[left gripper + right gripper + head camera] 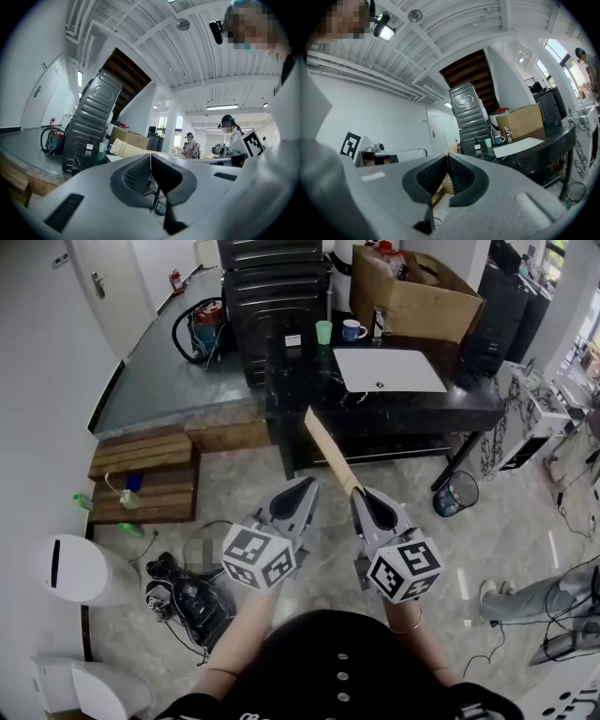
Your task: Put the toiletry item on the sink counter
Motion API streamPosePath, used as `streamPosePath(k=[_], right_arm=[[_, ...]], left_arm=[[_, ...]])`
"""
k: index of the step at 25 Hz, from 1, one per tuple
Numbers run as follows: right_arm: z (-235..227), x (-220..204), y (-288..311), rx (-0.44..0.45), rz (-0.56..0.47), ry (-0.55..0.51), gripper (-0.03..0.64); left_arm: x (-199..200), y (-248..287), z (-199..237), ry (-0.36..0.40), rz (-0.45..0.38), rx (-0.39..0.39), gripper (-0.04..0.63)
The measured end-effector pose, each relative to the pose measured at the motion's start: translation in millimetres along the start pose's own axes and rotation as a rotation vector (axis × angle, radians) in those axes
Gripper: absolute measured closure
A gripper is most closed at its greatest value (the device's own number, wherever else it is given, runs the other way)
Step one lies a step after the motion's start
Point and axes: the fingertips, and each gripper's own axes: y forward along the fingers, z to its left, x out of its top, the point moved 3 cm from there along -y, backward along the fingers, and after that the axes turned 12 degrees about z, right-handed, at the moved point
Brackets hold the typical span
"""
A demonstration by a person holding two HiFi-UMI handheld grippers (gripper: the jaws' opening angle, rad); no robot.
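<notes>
I have the right gripper [360,495] clamped on one end of the toiletry box [330,448], a long, flat tan carton. In the right gripper view the two pads are pressed together on the thin card, and the carton's edge [452,148] shows just past the tips of the right gripper [446,157]. The carton sticks out from the jaws toward the sink counter [309,390]. It is tilted and in the air, short of the counter's near edge and touching nothing else.

The left gripper [305,486] sits just beside the right one, on the same side of the counter and equally short of it. In its own view the left gripper [150,157] has its jaws closed tip to tip with nothing between them. The carton [125,149] crosses beyond them, with part of its print showing.

On the sink counter I can see a white rectangular basin [389,369]. Behind the basin stand a green cup [323,331] and a blue mug [352,330]. A large cardboard box [417,296] sits at the counter's far end. A small bin [456,493] stands on the floor below the counter's near corner.
</notes>
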Motion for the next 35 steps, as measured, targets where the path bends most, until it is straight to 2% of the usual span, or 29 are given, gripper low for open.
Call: streamPosePath(k=[7,19,26,35], right_arm=[[-15.5,4.6,24.4,0.026,0.014,0.006,0.611],[-55.8,9.9,64.4,0.003,0.003,0.054,0.611],[-80.2,28.1,116.8,-0.01,-0.014,0.048,0.611],[-123.7,61.8,203.3,-0.046,-0.016,0.054,0.611]], left_arm=[[-10.0,23.8,18.2,-0.061,0.028,0.003,0.583],[-14.4,69.9,52.7,-0.07,0.078,-0.002,0.583],[-4.9,104.5,98.4,-0.086,0.097,-0.013,0.583],[45.7,149.8,193.4,-0.066,0.052,0.029,0.583]])
